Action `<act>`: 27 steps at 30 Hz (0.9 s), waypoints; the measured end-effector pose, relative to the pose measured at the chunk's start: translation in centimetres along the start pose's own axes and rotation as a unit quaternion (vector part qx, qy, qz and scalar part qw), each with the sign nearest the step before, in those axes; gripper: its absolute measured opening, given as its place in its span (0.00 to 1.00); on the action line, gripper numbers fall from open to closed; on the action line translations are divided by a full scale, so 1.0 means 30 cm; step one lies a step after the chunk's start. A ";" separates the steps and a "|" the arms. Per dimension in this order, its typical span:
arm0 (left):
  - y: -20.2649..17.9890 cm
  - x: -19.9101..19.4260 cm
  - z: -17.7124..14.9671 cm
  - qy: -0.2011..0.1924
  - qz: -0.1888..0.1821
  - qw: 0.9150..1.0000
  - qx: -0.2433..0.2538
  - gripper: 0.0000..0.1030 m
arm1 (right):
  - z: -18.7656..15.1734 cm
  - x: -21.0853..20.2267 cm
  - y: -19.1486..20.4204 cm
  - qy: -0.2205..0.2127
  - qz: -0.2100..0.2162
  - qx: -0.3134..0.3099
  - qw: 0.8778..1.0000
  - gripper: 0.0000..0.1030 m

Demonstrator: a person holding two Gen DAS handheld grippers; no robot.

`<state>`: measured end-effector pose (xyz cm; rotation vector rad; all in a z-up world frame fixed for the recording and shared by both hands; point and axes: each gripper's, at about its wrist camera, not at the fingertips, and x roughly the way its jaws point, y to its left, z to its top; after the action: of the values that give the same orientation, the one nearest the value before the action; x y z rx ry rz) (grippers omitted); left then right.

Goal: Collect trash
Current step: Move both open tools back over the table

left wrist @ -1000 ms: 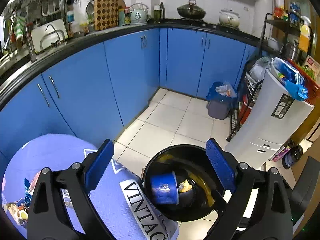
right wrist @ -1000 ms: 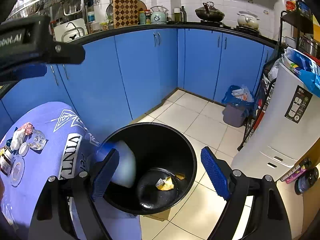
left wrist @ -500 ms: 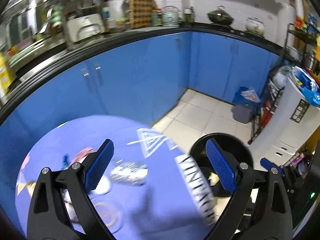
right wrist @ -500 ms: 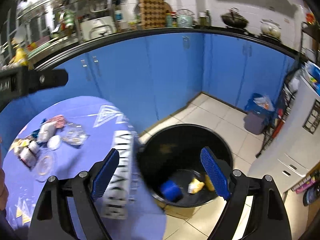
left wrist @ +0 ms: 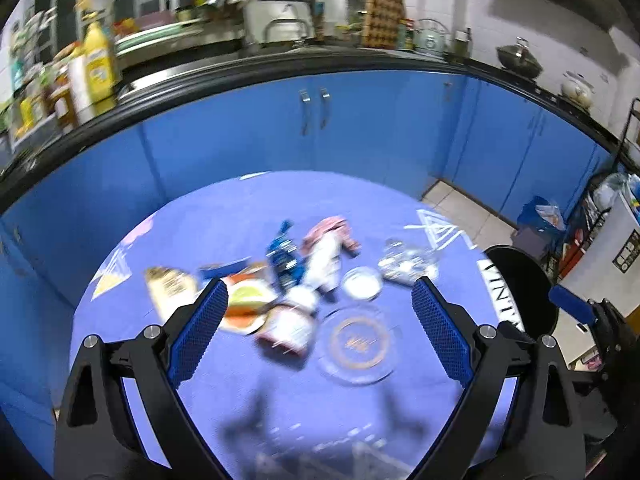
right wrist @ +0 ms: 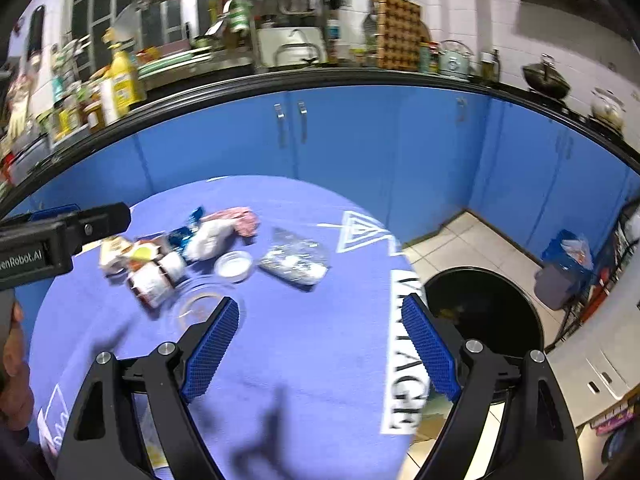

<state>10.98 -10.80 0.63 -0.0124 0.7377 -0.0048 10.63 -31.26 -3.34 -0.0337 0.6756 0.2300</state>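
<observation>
Claws swung off the black bin [right wrist: 484, 320], now at frame right, onto the purple surface [left wrist: 280, 392]. Left claw [left wrist: 316, 320] and right claw [right wrist: 320, 344] spread wide, empty. Trash pile [left wrist: 288, 280] at mid-frame, blurred.
</observation>
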 end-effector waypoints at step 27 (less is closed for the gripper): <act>0.173 0.186 -0.147 0.094 -0.029 0.994 -0.040 0.89 | -0.126 0.252 0.290 0.115 0.074 -0.077 0.988 0.79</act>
<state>12.16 -5.69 -6.45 -0.1112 0.9262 -0.0330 12.08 -21.66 -10.64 -0.1604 0.8897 0.4247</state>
